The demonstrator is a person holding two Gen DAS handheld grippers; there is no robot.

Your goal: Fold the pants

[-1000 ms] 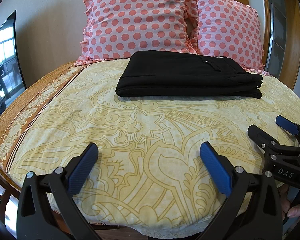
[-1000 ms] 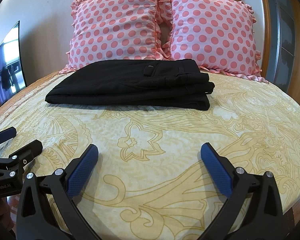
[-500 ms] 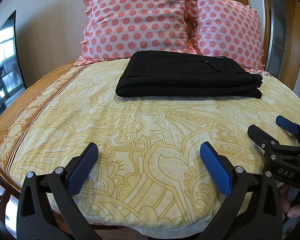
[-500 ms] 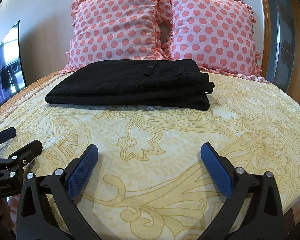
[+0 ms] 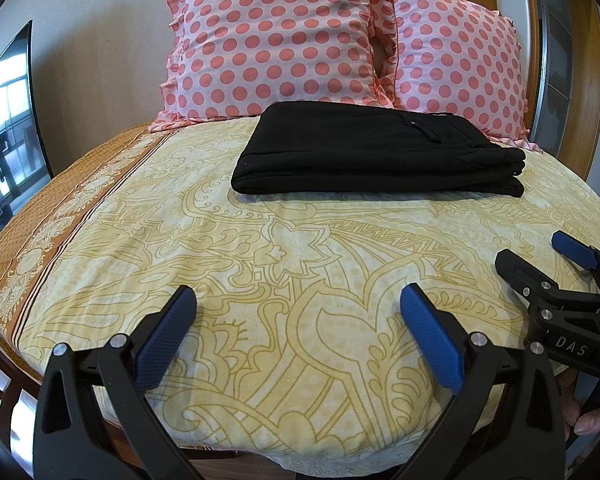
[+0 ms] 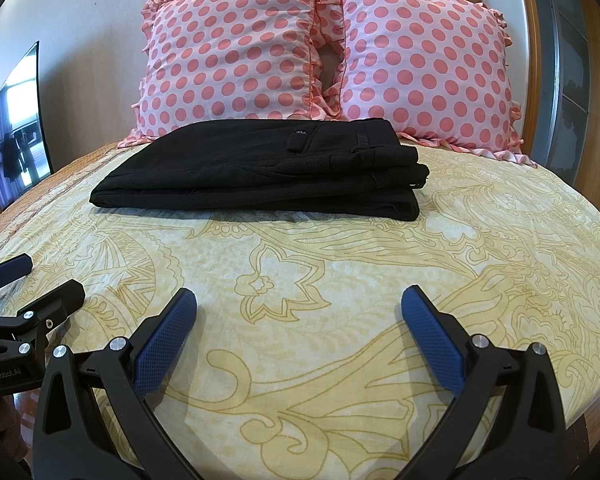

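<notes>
Jaws wide and empty on both grippers; folded black pants (image 5: 376,152) lie crosswise, waistband right.

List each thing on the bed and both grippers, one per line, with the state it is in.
Pants: folded into a flat stack, lying on the bedsheet in front of the pillows.
Left pillow: upright, leaning at the head of the bed.
Right pillow: upright, touching the left pillow.
Bedsheet: spread out over the bed.
Left gripper: open, empty.
Right gripper: open, empty.
</notes>
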